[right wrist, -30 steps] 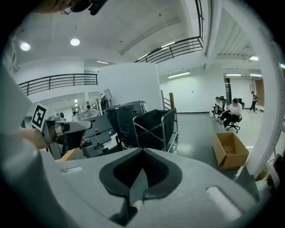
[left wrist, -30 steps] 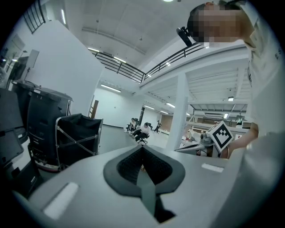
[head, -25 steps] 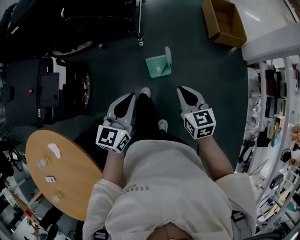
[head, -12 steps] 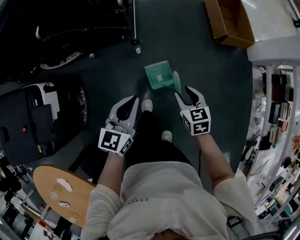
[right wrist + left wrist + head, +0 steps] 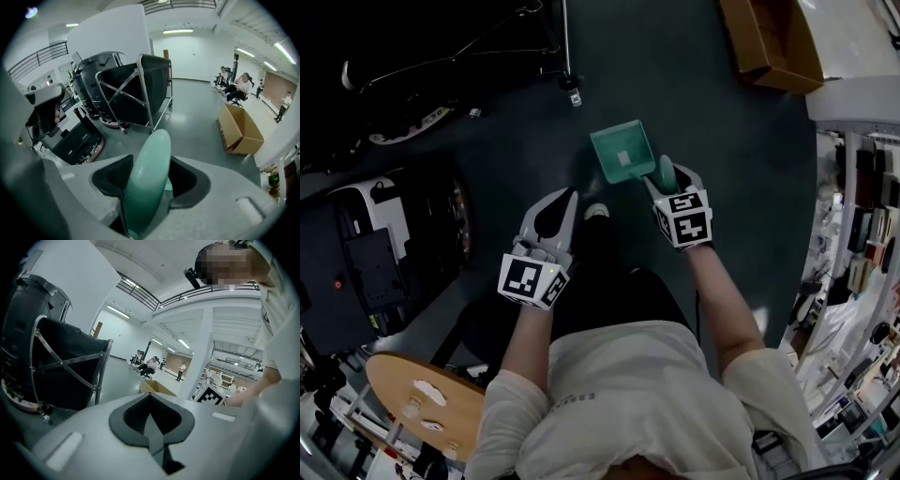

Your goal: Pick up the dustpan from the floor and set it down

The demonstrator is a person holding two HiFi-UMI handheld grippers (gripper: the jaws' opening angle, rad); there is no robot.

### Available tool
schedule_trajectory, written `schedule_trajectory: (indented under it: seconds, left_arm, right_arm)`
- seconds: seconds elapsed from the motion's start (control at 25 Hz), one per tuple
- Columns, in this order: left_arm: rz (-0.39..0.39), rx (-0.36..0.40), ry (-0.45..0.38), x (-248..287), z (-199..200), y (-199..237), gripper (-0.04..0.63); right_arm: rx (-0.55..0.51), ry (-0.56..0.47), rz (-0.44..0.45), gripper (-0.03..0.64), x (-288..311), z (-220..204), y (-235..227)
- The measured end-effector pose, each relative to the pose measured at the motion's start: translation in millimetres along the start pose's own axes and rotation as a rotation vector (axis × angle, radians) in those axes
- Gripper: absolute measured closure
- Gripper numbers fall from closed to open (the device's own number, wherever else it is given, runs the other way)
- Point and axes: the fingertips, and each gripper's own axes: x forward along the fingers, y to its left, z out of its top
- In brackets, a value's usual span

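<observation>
A green dustpan (image 5: 623, 155) stands on the dark floor in front of the person's shoe (image 5: 596, 213), its handle (image 5: 667, 172) sticking up. My right gripper (image 5: 671, 178) points steeply down at it, and its jaws are opening with the handle between them. In the right gripper view the green handle (image 5: 147, 178) rises between the pads, with a gap showing on its right side. My left gripper (image 5: 569, 195) hangs to the left of the dustpan, apart from it. In the left gripper view its jaws (image 5: 151, 397) are shut with nothing in them.
A cardboard box (image 5: 769, 42) lies at the far right. A black folding cart (image 5: 136, 89) and a dark machine (image 5: 366, 272) stand to the left. Shelves (image 5: 862, 216) line the right side, and a round wooden table (image 5: 422, 408) is behind at the left.
Both grippers have gone down and forward towards the floor. The right gripper has reached the dustpan's handle, which now stands between its jaws. The left gripper stayed shut.
</observation>
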Motion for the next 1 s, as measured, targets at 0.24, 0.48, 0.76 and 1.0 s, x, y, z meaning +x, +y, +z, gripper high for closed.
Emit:
schedule_trajectory:
  seconds: [0.24, 0.48, 0.76, 1.0]
  left_arm:
    - [0.030, -0.016, 0.017, 1, 3, 9, 0.580]
    - [0.043, -0.034, 0.010, -16, 28, -7, 0.580]
    - [0.049, -0.019, -0.051, -66, 71, -78, 0.580]
    - [0.088, -0.013, -0.115, -128, 80, -154, 0.580]
  right_arm:
    - [0.034, 0.016, -0.031, 0.564, 3, 0, -5]
    - [0.046, -0.014, -0.046, 0.569, -44, 14, -2]
    - [0.008, -0.128, -0.065, 0.572, -152, 26, 7]
    - [-0.068, -0.213, -0.051, 0.575, -259, 0, 27]
